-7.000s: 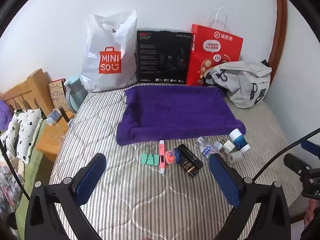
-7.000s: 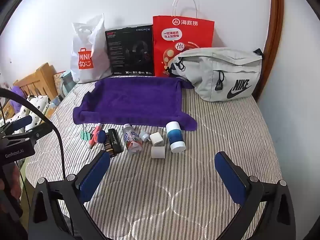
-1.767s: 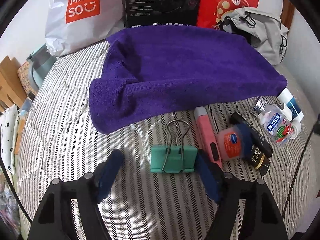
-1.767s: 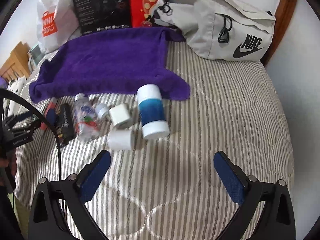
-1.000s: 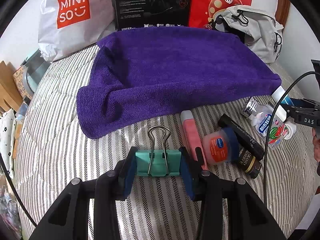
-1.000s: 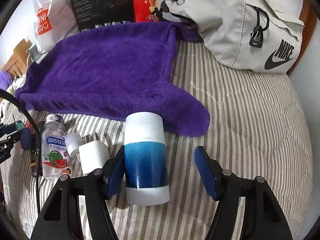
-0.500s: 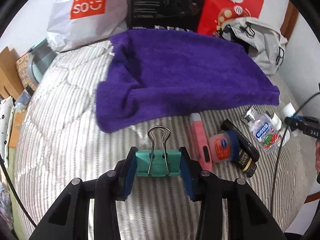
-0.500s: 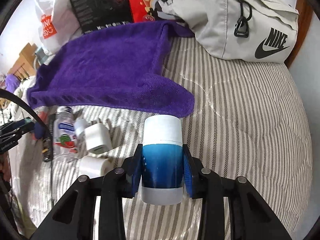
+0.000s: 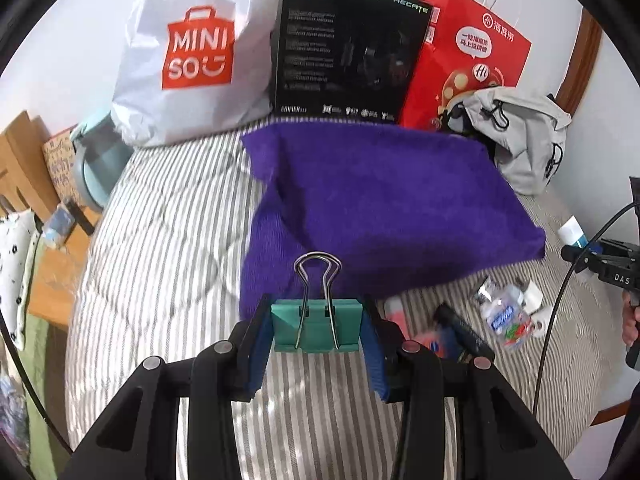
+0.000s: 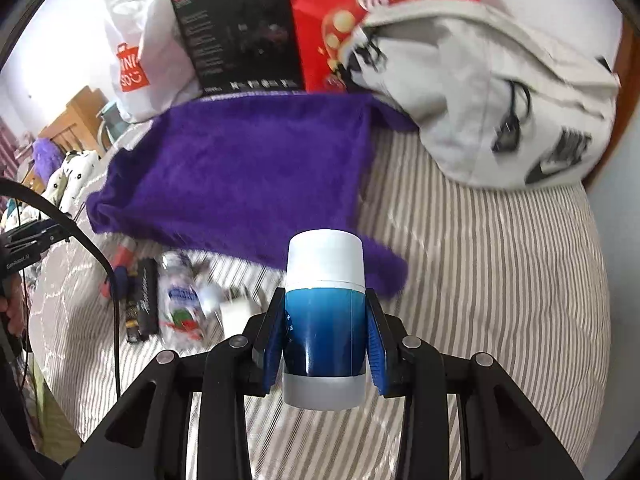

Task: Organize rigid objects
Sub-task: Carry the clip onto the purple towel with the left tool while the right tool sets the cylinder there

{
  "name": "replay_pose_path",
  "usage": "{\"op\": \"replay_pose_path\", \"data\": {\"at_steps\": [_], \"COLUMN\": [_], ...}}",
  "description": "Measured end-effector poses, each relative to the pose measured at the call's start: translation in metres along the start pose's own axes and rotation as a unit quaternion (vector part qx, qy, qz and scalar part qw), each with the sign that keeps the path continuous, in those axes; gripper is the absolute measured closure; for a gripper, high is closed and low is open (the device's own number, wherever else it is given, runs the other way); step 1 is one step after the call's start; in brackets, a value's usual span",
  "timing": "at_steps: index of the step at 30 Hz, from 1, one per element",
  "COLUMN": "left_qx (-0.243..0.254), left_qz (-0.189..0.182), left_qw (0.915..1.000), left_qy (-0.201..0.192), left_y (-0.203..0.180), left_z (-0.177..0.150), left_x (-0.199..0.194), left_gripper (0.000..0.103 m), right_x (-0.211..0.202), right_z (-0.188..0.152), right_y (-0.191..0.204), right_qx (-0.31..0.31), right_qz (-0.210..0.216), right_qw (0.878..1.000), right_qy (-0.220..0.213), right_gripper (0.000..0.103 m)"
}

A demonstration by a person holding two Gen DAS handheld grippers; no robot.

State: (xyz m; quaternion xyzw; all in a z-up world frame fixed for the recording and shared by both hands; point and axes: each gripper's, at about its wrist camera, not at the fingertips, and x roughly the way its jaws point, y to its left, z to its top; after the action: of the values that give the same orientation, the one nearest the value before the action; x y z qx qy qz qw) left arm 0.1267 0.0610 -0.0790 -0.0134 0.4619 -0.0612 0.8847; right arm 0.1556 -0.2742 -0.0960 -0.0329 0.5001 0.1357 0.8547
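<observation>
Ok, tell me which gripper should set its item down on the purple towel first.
Left, probably. The left gripper holds the green binder clip right at the purple towel edge; the right gripper with the blue-and-white container looks slightly farther from it.

Miniso bag (image 9: 192, 56); black box (image 9: 344, 48); grey pouch (image 10: 500, 96)

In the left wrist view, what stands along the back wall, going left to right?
White Miniso bag → black box → red paper bag → grey sling bag.
</observation>
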Motion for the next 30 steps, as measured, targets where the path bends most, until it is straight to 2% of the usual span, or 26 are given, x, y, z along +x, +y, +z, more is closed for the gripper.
{"op": "replay_pose_path", "data": {"at_steps": [4,11,21,26,30], "left_qx": [0.009,0.024,0.024,0.026,0.018], "left_qz": [-0.002,-0.012,-0.023,-0.021,-0.026], "left_qw": [0.9999,0.9996,0.9994,0.9993,0.9992], "left_qy": [-0.005,-0.004,0.009,0.019,0.025], "left_y": [-0.002,-0.009,-0.015,-0.013,-0.009], "left_z": [0.024,0.065,0.09,0.097,0.103], "left_x": [0.008,0.039,0.079,0.099,0.112], "left_gripper": [0.064,0.064,0.064,0.064,0.064], "right_x": [0.01,0.044,0.116,0.145,0.146], "right_z": [0.021,0.061,0.125,0.135,0.135], "right_y": [0.006,0.005,0.01,0.01,0.016], "right_qx": [-0.023,-0.011,-0.017,-0.018,-0.031], "right_qz": [0.003,0.012,0.006,-0.006,-0.016], "right_qw": [1.0,1.0,1.0,0.999,0.999], "right_qy": [-0.011,-0.013,0.01,0.036,0.035], "right_gripper": [0.067,0.067,0.067,0.067,0.067]}}
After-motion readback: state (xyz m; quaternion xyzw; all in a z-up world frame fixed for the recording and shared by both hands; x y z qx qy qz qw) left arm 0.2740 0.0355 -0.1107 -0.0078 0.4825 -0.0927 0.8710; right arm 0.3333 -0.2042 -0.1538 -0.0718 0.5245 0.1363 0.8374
